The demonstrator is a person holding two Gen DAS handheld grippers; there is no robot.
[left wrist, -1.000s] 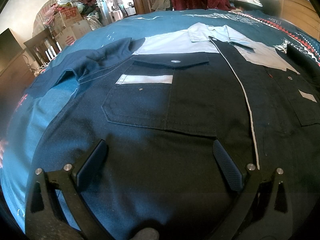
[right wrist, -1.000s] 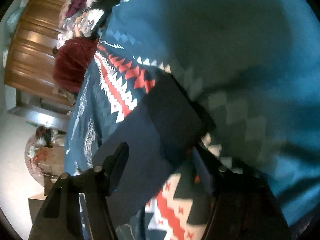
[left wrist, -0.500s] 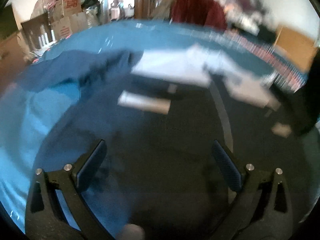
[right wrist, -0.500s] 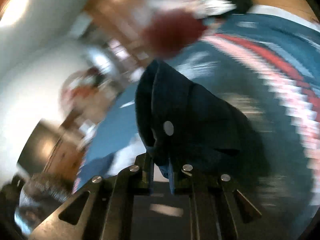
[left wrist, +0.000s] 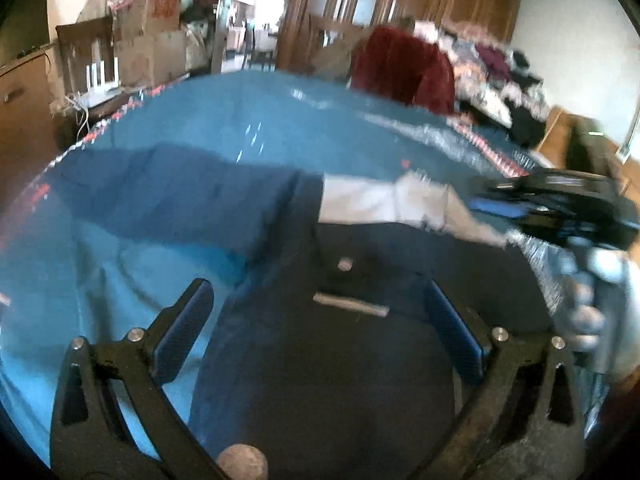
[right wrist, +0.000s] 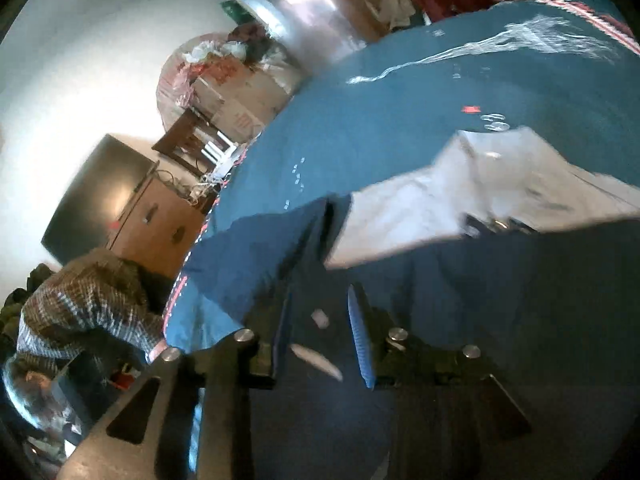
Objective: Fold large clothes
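A dark navy work jacket (left wrist: 320, 380) lies front-up on a blue bedspread (left wrist: 280, 112). It has a pale grey yoke (left wrist: 360, 204), and its left sleeve (left wrist: 180, 188) is spread out to the side. My left gripper (left wrist: 318, 324) hovers open over the chest pocket, framing the pocket button (left wrist: 344, 265) and the reflective strip (left wrist: 350, 305). The right tool's black body (left wrist: 568, 208) enters from the right, over the yoke. In the right wrist view, my right gripper (right wrist: 320, 336) has its fingers a little apart. The same button and strip show through the gap, and the yoke (right wrist: 460, 200) lies beyond.
A red garment (left wrist: 404, 68) hangs on a chair at the far side of the bed, next to a heap of clothes (left wrist: 500, 72). Cardboard boxes (left wrist: 148, 40), a wooden chair (left wrist: 88, 56) and a cabinet (right wrist: 160, 224) stand to the left. A person's plaid sleeve (right wrist: 80, 300) is at the bed's edge.
My right gripper shut on the jacket's right cuff, swung it up and over the jacket front, and its fingers have since parted. My left gripper moved toward the pocket and tilted up, staying open.
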